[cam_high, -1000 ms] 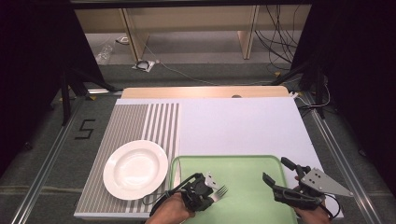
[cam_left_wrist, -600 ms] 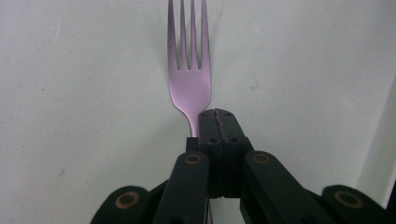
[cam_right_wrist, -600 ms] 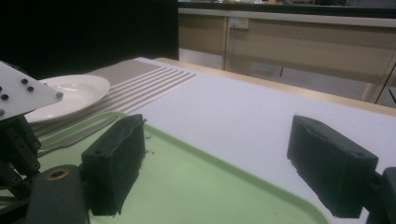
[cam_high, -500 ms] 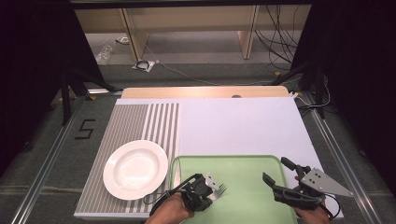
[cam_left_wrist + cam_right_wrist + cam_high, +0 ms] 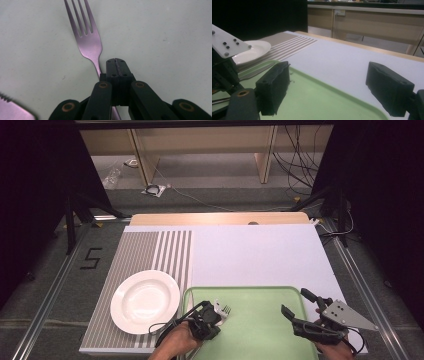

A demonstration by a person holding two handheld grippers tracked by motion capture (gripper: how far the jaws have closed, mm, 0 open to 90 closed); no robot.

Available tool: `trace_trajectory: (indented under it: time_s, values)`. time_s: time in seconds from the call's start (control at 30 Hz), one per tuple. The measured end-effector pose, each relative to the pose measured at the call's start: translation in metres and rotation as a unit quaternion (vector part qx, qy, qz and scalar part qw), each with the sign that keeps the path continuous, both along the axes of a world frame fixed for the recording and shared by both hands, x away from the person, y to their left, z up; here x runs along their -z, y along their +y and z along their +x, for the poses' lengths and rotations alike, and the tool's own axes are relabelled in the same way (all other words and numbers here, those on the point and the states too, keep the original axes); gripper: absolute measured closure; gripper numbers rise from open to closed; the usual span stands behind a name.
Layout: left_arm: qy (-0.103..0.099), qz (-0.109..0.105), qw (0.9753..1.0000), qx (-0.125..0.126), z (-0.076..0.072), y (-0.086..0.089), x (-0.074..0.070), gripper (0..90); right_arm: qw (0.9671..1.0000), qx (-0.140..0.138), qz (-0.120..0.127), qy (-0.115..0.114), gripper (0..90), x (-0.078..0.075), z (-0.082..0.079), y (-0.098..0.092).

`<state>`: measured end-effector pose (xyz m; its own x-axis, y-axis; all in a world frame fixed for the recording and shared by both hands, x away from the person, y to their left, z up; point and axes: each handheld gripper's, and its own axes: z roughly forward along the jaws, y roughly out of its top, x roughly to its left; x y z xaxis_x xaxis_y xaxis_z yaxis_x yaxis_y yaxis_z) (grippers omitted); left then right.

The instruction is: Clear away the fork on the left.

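Over the green tray [image 5: 260, 292], left gripper [image 5: 116, 65] pinches the fork [image 5: 87, 41] handle, tines pointing straight ahead; right gripper [image 5: 298, 309] hangs spread, well apart.

A silver fork [image 5: 90, 45] lies flat on the green tray [image 5: 260, 330].

Tray [image 5: 260, 295] middle free between grippers; plate [image 5: 145, 300] just left; mat [image 5: 260, 255] beyond bare
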<state>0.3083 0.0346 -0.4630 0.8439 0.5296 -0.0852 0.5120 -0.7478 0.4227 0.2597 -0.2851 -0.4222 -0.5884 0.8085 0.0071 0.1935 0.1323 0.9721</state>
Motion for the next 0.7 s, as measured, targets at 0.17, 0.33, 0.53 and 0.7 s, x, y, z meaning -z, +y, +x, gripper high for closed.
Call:
trace_trajectory:
  time_s: [0.17, 0.33, 0.53, 0.7]
  values:
    - [0.002, 0.001, 0.9999, -0.01, 0.004, 0.005, 0.0, 89.4, 1.0, 0.0, 0.0, -0.001, 19.9, 0.0, 0.0, 0.0]
    - [0.004, 0.003, 0.9998, -0.018, 0.007, 0.01, 0.0, 89.4, 1.0, 0.0, -0.001, 0.0, 19.9, 0.0, 0.0, 0.0]
    - [0.004, 0.004, 0.9996, -0.026, 0.011, 0.016, 0.0, 89.4, 1.0, 0.0, 0.0, -0.001, 20.0, 0.0, 0.0, 0.0]
    - [0.005, 0.005, 0.9995, -0.032, 0.013, 0.02, 0.0, 89.4, 1.0, 0.0, -0.001, 0.0, 20.0, 0.0, 0.0, 0.0]
